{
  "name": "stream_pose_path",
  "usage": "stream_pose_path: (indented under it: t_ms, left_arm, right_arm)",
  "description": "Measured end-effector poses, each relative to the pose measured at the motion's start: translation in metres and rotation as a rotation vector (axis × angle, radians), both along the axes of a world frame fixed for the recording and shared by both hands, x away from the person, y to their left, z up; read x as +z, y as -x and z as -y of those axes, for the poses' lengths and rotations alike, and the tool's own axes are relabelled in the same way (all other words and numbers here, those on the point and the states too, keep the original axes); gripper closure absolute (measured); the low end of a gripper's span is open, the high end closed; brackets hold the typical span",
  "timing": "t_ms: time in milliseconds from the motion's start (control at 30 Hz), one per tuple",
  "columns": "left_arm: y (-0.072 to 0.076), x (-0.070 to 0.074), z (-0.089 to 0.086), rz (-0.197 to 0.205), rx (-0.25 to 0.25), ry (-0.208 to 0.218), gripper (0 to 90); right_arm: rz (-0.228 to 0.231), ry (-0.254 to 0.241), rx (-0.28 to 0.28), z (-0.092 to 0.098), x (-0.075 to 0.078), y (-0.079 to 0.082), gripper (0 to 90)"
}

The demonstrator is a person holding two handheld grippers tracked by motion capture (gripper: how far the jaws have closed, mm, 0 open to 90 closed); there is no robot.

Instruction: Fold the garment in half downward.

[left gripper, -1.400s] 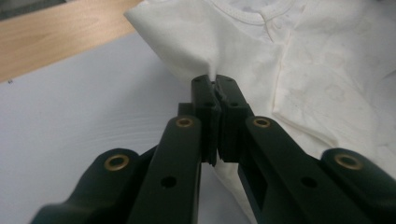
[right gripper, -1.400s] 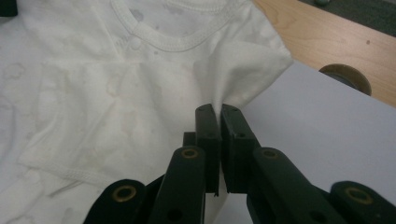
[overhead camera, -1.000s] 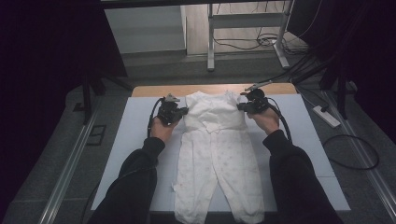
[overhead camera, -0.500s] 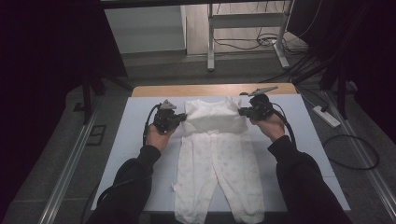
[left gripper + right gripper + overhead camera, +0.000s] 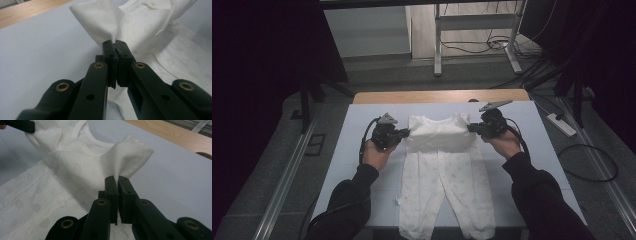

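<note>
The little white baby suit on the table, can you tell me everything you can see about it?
The baby suit is white, soft-looking cloth with a faint pale print, a round neckline and two long legs. It lies flat on the white table, legs pointing toward the person and reaching the near edge. Its top part is lifted and bunched, because the left gripper and right gripper each pinch one side of it.

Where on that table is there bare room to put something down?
Bare white table lies left of the left gripper, right of the right gripper, and between the garment collar and the wooden edge. The middle is crowded: garment, grippers and forearms.
</note>
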State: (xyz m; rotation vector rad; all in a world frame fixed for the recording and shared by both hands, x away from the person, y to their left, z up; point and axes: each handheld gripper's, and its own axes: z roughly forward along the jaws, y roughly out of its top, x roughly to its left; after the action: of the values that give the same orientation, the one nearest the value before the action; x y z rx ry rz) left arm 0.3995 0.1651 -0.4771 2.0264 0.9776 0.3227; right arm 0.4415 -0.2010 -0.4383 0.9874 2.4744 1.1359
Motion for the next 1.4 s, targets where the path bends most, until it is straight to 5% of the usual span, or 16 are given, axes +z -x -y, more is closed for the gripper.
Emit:
stream_pose_path:
  t_ms: [733,1033,1400]
  left_arm:
    - [0.056,0.007,0.000,-0.063,-0.052,-0.029,87.2]
    - [0.079,0.006,0.000,-0.100,-0.074,0.013,87.0]
    - [0.107,0.003,0.011,-0.107,-0.102,-0.032,87.0]
  right_arm:
    - [-0.016,0.005,0.088,0.006,0.006,0.061,86.1]
    - [-0.045,0.011,0.122,0.014,0.005,0.087,86.1]
    - [-0.069,0.017,0.144,0.024,0.000,0.118,86.1]
